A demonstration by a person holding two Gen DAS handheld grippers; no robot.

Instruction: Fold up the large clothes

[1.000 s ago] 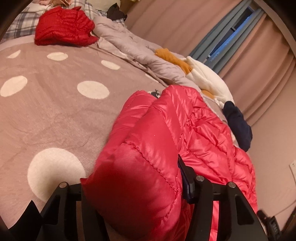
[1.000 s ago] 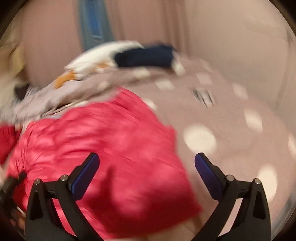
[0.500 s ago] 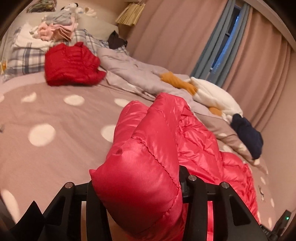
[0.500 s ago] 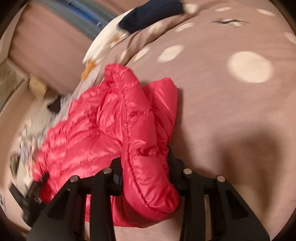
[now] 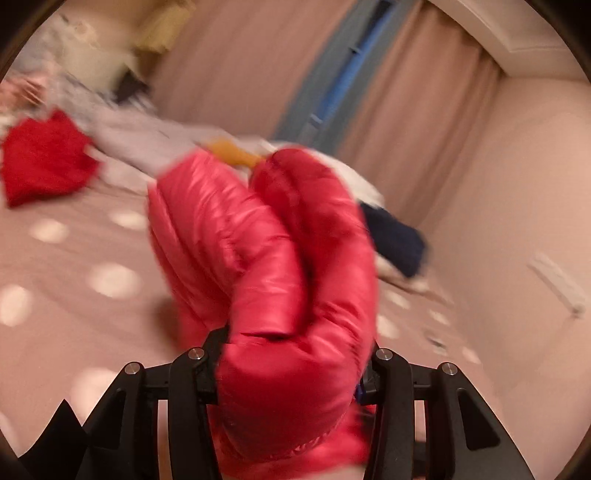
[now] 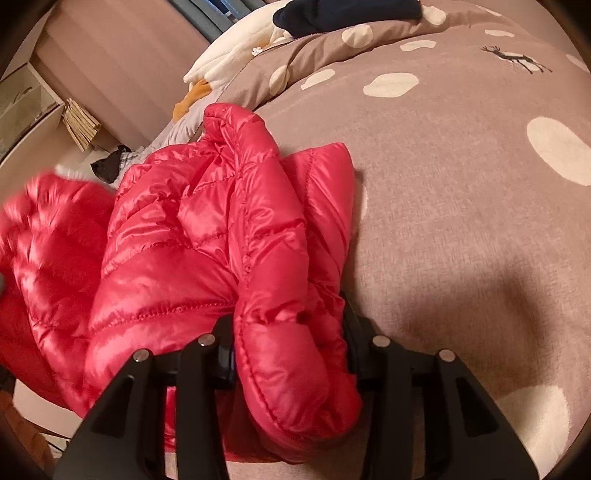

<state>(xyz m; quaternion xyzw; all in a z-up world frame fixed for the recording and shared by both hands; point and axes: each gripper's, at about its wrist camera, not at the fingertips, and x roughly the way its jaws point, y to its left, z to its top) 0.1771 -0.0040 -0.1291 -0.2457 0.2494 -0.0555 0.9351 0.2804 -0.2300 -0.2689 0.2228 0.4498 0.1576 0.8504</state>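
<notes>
A shiny pink-red quilted down jacket (image 6: 207, 236) lies bunched on a taupe bedspread with white dots (image 6: 461, 192). My left gripper (image 5: 291, 373) is shut on a thick fold of the jacket (image 5: 280, 258) and holds it lifted above the bed; this view is motion-blurred. My right gripper (image 6: 288, 354) is shut on another puffy edge of the same jacket, low over the bedspread. The fingertips of both are hidden by the fabric.
A folded red garment (image 5: 44, 162) lies at the far left of the bed. A grey quilt (image 5: 140, 140), a white and orange garment (image 6: 229, 62) and a navy garment (image 6: 340, 11) lie along the curtain side. Curtains (image 5: 258, 66) and a wall stand beyond.
The right gripper, open a second ago, has closed on the jacket's edge. The left gripper has lifted and swung its held fold upward, so that view blurs.
</notes>
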